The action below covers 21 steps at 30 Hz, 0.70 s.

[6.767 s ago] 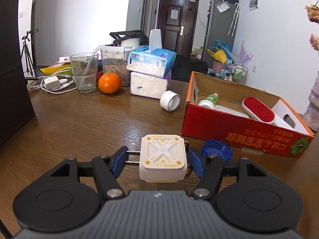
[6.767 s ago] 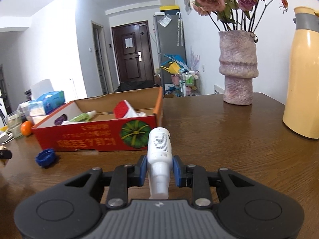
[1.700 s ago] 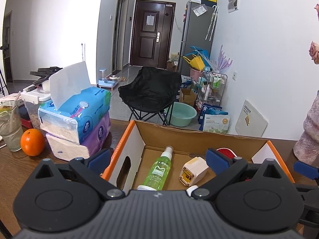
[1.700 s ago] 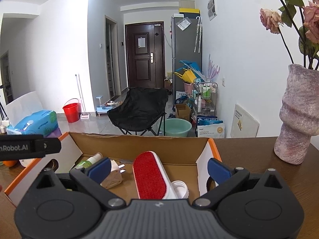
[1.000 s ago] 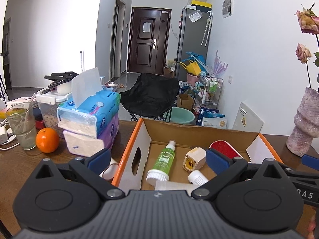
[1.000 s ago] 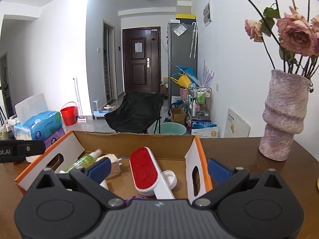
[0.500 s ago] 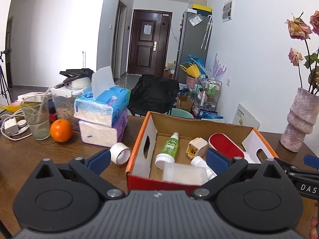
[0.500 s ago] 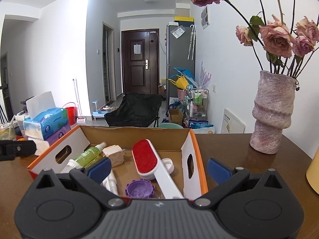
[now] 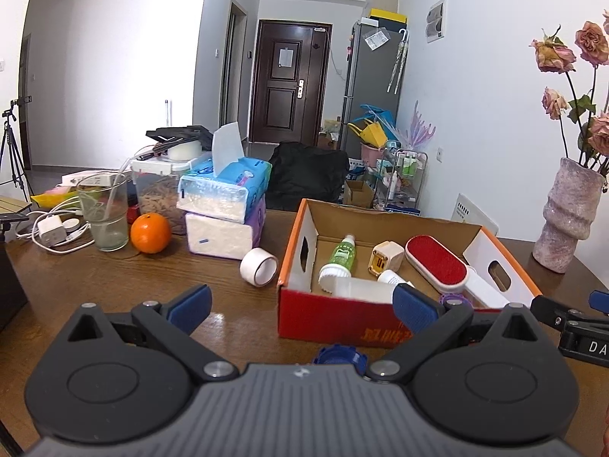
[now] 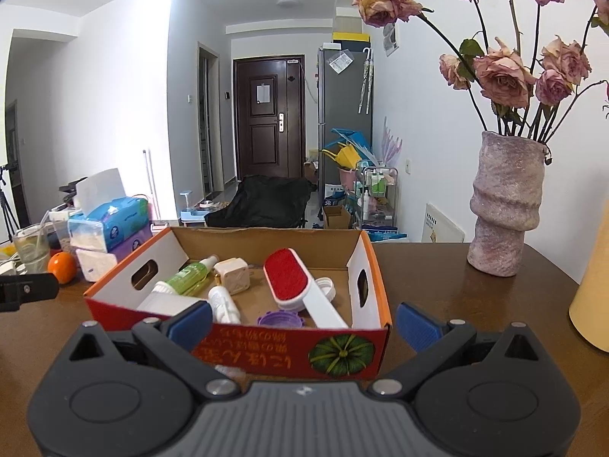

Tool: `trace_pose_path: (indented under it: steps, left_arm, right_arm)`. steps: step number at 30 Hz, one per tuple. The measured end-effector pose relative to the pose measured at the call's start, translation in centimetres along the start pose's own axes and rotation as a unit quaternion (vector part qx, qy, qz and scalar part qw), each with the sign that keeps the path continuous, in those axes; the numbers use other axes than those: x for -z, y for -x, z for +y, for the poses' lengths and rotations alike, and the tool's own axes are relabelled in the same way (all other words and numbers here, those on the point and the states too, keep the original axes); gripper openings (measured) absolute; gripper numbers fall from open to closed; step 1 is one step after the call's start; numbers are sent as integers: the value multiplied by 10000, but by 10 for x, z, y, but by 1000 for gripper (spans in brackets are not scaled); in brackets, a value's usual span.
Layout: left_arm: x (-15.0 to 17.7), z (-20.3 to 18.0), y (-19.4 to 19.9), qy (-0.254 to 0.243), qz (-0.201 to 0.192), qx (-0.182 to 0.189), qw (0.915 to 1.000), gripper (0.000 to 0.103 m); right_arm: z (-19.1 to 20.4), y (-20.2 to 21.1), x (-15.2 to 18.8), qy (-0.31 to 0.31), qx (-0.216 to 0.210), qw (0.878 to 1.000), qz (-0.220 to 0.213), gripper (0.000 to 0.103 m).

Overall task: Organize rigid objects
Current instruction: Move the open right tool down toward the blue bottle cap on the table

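A red cardboard box (image 9: 335, 318) (image 10: 365, 259) stands on the wooden table. In it lie a green spray bottle (image 9: 340, 257) (image 10: 190, 277), a cream cube charger (image 9: 386, 257) (image 10: 233, 273), a white bottle (image 10: 224, 304), a red lint brush (image 9: 436, 268) (image 10: 289, 278) and a purple cap (image 10: 279, 320). A blue cap (image 9: 338, 354) lies on the table in front of the box, just under my left gripper (image 9: 300, 306), which is open and empty. My right gripper (image 10: 304, 323) is open and empty before the box's front wall.
A white tape roll (image 9: 259, 266) lies left of the box. Behind it are stacked tissue packs (image 9: 224, 209), an orange (image 9: 150, 232), a glass (image 9: 102, 213) and a charger with cables (image 9: 51, 230). A vase of roses (image 10: 506, 205) stands right, beside a cream jug (image 10: 593, 297).
Both grippers have pulled back and lowered from over the box, so the box now sits farther ahead. The blue cap has come into the left wrist view.
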State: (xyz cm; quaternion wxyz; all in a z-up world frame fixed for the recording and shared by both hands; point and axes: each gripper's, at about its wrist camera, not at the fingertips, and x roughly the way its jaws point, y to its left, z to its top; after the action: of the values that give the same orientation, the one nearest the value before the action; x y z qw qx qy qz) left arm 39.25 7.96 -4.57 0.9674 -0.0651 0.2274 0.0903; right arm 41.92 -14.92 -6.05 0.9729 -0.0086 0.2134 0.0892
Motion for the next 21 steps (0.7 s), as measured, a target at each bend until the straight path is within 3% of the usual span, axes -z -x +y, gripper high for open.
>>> trace_pose_path:
  steps: [21]
  left_arm:
    - [24,38,35,-159,95,33,9998,103]
  right_arm:
    - [42,37,30,61,-302,9995,108,103]
